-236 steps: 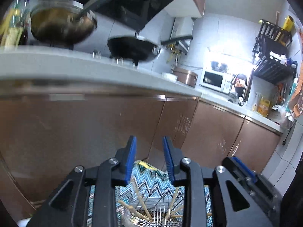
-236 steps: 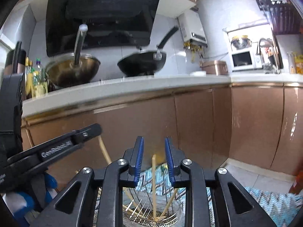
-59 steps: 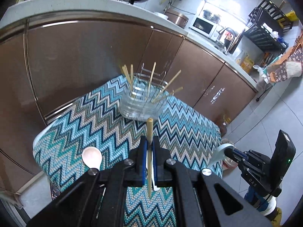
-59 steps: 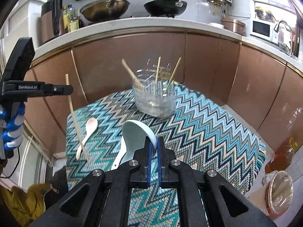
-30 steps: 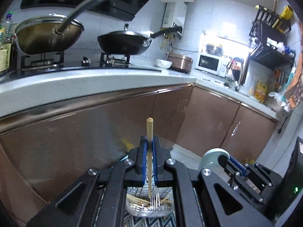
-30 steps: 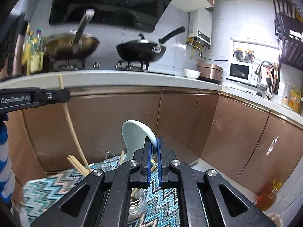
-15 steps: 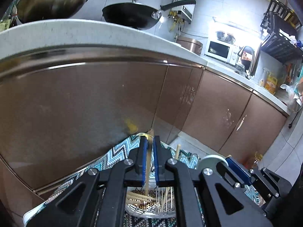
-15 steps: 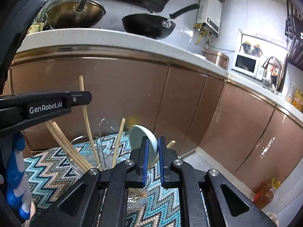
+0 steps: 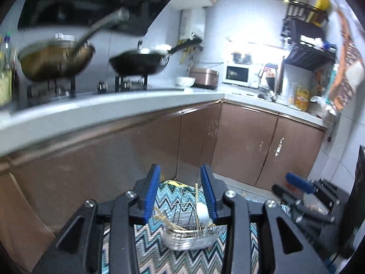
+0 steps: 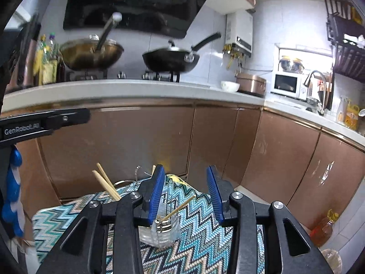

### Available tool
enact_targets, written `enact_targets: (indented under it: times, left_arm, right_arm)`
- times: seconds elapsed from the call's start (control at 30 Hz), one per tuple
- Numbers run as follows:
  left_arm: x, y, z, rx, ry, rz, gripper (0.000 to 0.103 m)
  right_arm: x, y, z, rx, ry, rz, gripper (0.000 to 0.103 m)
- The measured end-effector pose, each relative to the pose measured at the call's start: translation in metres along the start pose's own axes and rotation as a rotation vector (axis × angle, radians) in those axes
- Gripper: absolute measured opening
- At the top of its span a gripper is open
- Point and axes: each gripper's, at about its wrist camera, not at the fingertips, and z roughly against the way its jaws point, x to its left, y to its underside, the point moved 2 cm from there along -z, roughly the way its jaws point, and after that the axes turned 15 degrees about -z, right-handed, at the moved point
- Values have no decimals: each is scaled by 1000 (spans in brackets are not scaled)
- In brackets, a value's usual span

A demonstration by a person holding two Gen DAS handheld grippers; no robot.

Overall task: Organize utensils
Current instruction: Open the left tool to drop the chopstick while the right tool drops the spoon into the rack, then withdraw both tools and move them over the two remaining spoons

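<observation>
A clear utensil holder (image 9: 189, 235) with a wire insert stands on a zigzag-patterned cloth (image 9: 187, 260). Several wooden chopsticks (image 9: 165, 220) and a pale spoon (image 9: 202, 212) stand in it. My left gripper (image 9: 180, 191) is open and empty above the holder. In the right wrist view the holder (image 10: 160, 233) sits below my right gripper (image 10: 186, 191), which is open and empty. Chopsticks (image 10: 107, 185) lean out of the holder to the left. The left gripper's body (image 10: 43, 123) shows at the left edge.
Brown cabinet doors (image 10: 228, 141) run close behind the cloth-covered table under a pale counter (image 10: 136, 91). Two pans (image 10: 168, 61) sit on the stove. A bottle of oil (image 10: 324, 228) stands on the floor at the right.
Both grippers have opened. The chopstick left my left gripper and the spoon left my right gripper; both now stand in the holder. Both views tilted upward.
</observation>
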Motion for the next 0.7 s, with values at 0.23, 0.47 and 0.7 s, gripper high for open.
enact_targets:
  times: [0.23, 0.47, 0.7]
  left_arm:
    - [16, -12, 83, -61, -17, -22, 49]
    - [24, -6, 138, -112, 10, -4, 60]
    - [25, 8, 162, -107, 68, -25, 62]
  right_arm:
    - [-9, -26, 85, -122, -1, -51, 52]
    - [-4, -43, 162, -234, 12, -73, 71]
    - [13, -29, 199, -238, 44, -54, 90]
